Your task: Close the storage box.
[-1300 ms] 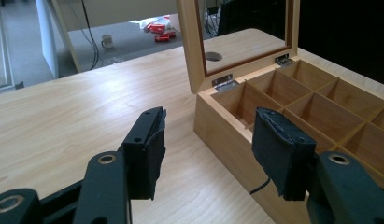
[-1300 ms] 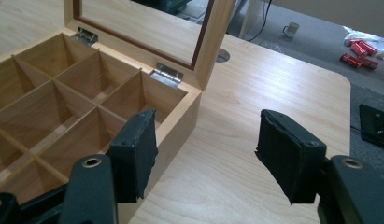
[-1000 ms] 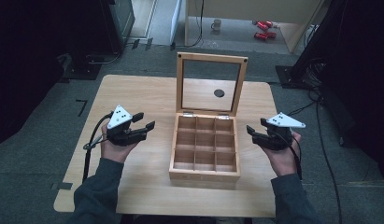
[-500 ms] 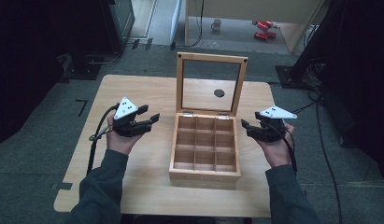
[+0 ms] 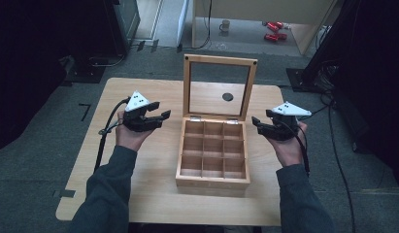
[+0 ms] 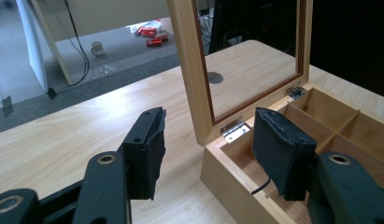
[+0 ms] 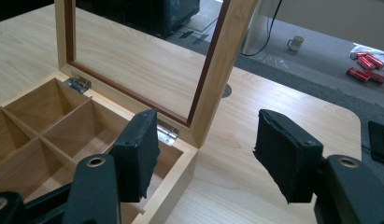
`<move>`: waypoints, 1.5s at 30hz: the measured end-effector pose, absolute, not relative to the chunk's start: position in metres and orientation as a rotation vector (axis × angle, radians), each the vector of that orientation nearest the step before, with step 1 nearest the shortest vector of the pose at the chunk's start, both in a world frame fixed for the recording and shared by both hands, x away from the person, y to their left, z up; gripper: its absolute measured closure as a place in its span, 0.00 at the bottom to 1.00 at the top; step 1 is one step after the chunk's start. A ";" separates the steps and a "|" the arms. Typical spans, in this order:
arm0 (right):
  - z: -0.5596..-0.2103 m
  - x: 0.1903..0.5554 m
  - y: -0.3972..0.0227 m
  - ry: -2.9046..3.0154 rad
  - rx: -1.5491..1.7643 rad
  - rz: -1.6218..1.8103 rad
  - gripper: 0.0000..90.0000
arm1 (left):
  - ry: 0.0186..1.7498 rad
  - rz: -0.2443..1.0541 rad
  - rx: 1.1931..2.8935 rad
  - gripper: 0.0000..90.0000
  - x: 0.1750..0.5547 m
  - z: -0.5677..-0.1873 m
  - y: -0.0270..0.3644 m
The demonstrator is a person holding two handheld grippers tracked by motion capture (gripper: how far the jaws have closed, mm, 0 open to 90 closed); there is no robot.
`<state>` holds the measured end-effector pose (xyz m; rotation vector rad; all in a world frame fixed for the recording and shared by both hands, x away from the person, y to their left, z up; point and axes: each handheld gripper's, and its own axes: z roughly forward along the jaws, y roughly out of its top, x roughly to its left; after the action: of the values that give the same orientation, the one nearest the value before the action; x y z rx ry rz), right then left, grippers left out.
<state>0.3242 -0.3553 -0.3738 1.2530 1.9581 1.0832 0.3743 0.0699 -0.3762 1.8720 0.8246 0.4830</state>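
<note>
Fingers [image 6: 143, 149] of both grippers are held apart, nothing gripped; the left pair was just narrowed slightly. On the worktop [image 5: 139, 204], the wooden box [image 5: 212, 155] is flanked by left gripper [image 5: 160, 116] and right gripper [image 5: 256, 124], lid [image 5: 219, 87] upright.

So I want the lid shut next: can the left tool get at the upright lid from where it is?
Probably yes. The left tool hangs open beside the box, and nothing lies on the table between it and the lid; the near edge of the lid's frame stands just ahead of its jaws.
</note>
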 end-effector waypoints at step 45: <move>-0.366 0.385 -0.350 1.935 1.320 1.188 0.51 | 0.824 0.428 1.976 0.50 0.435 -0.365 0.022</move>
<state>0.3848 -0.3500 -0.3658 1.3200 1.9350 1.1879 0.4350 0.0220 -0.3647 1.9765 0.8242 0.4282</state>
